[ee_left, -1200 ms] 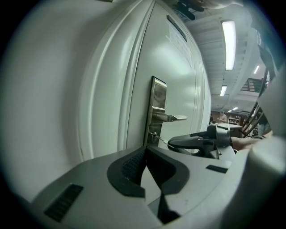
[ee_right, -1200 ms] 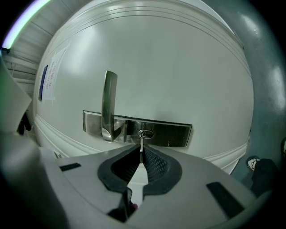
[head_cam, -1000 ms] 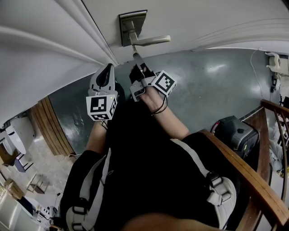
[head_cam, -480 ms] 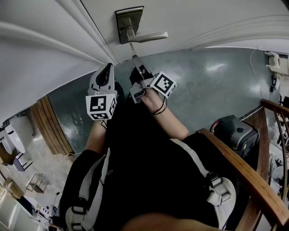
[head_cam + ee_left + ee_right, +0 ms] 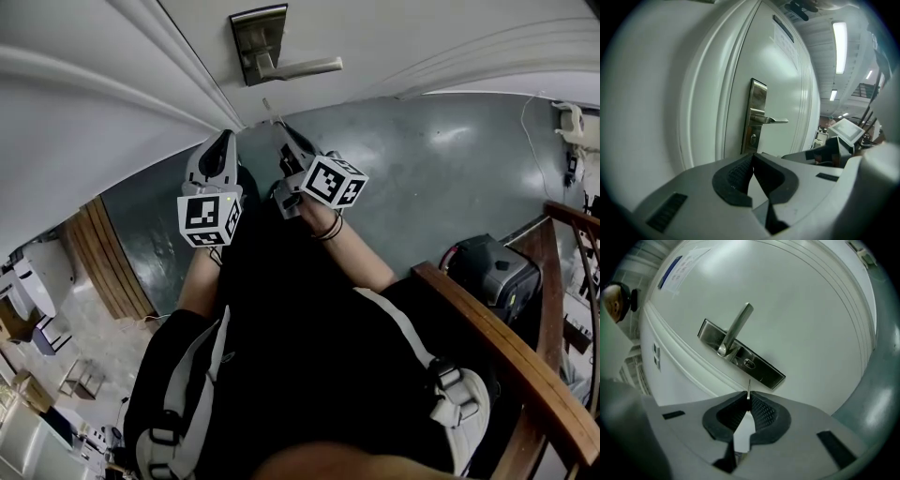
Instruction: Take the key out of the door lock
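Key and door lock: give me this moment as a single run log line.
key: out of keyhole, pinched in right gripper | left gripper: shut, empty | door handle: not touched

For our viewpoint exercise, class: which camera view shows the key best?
The right gripper view: the key stands edge-on, pinched between the right gripper's jaws, clear of the lock plate. The head view shows only a thin sliver. The left gripper view misses it.
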`<state>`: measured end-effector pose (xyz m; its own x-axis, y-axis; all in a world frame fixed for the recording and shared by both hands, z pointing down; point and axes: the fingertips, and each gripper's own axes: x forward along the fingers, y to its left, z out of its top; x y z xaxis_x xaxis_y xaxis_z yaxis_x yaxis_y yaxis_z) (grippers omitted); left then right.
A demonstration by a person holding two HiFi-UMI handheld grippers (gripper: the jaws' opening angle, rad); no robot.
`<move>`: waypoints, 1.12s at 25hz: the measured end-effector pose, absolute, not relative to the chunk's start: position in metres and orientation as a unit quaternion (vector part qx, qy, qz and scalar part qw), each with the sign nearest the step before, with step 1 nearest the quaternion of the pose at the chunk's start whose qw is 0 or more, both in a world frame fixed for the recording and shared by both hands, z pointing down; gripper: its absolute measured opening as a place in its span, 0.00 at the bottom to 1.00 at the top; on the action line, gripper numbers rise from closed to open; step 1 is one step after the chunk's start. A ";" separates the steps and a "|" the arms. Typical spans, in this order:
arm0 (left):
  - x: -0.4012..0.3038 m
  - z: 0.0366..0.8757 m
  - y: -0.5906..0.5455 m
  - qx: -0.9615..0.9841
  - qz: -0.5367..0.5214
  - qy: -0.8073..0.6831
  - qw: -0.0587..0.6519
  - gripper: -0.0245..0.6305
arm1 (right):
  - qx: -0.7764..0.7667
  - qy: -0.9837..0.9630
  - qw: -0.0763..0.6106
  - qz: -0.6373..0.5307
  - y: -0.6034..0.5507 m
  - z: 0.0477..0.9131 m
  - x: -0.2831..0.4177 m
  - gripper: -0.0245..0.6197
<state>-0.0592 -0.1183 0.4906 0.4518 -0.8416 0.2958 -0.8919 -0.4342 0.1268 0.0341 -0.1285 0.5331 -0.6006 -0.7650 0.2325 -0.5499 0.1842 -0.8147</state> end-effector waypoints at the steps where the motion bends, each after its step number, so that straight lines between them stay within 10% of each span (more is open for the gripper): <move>1: -0.058 0.491 -0.118 0.842 0.095 -0.514 0.134 0.07 | -0.435 0.769 0.098 -0.459 -0.127 0.534 0.034 0.09; 28: -0.062 0.520 -0.082 0.856 0.131 -0.463 0.190 0.07 | -0.500 0.811 -0.160 -0.257 -0.064 0.563 0.038 0.09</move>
